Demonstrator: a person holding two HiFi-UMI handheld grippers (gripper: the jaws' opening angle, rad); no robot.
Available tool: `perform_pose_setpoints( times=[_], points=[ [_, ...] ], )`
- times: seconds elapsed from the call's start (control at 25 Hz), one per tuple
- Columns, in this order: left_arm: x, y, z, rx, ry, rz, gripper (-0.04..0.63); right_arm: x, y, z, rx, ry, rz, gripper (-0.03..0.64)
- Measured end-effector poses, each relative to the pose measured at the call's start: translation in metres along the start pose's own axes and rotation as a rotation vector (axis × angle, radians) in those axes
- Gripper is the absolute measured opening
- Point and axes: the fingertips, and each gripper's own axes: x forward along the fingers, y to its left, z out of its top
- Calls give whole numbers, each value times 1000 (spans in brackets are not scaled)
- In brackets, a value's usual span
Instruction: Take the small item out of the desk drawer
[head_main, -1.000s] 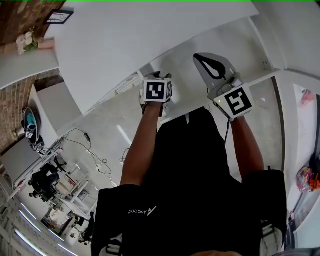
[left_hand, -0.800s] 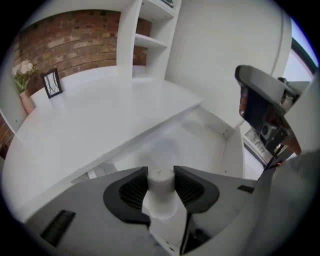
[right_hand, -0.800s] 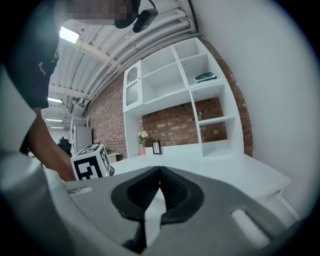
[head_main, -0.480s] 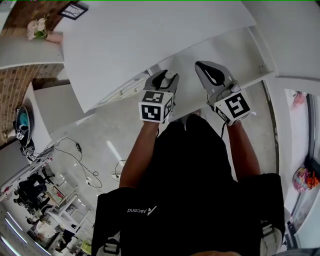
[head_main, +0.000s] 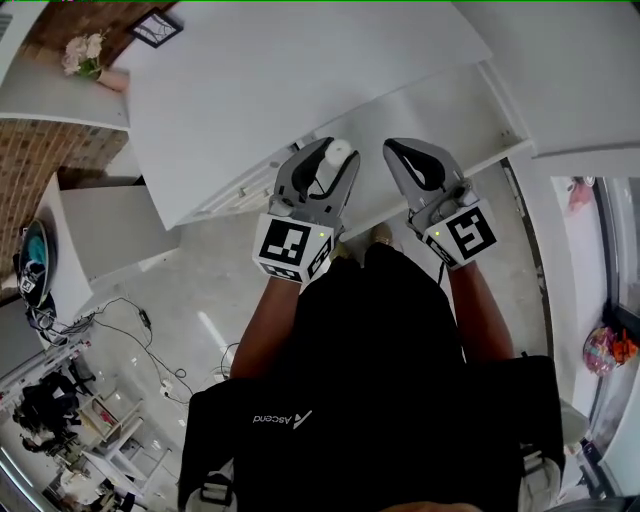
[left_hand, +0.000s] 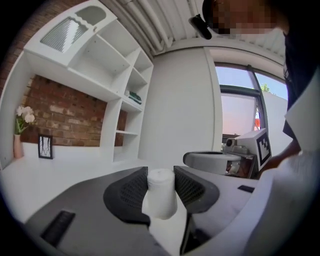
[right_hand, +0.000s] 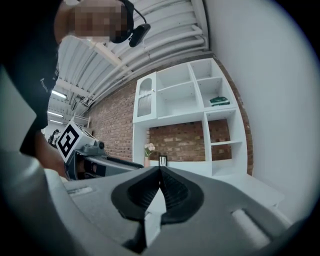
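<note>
A small white cylinder stands upright between the dark ribbed pads of my left gripper, which is shut on it. In the head view the same cylinder shows white at the tip of the left gripper, held up over the front edge of the white desk. My right gripper hovers beside it to the right, over a lower white surface. Its jaws meet with nothing between them. Whether that surface is the drawer I cannot tell.
A white shelf unit with a brick back stands behind the desk. A vase of flowers and a small picture frame stand on the desktop. Cables lie on the floor to the left. A window is to the right.
My left gripper has tilted up and drawn back toward me, so its jaws and the white cylinder now show. The right gripper has shifted slightly nearer.
</note>
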Motion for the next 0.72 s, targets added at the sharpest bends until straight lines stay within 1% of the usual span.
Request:
perform_pose_setpoints(
  times=[0.12,0.36,0.48,0.72],
  points=[
    [-14,-11,22,49,-72,-22,158,-7,14,17,-6,-41,-5,0],
    [-39,-23,57,110,-161,-32,158,-18,32,42,-25,-80,-36,0],
    [-48,-26,62,140,-165,-40,158,-22,37,51,-34,-95,-50,0],
    [-56,-29,68,155,-182,-41,158,-25,44,58,-40,-94,-64,0]
  ],
)
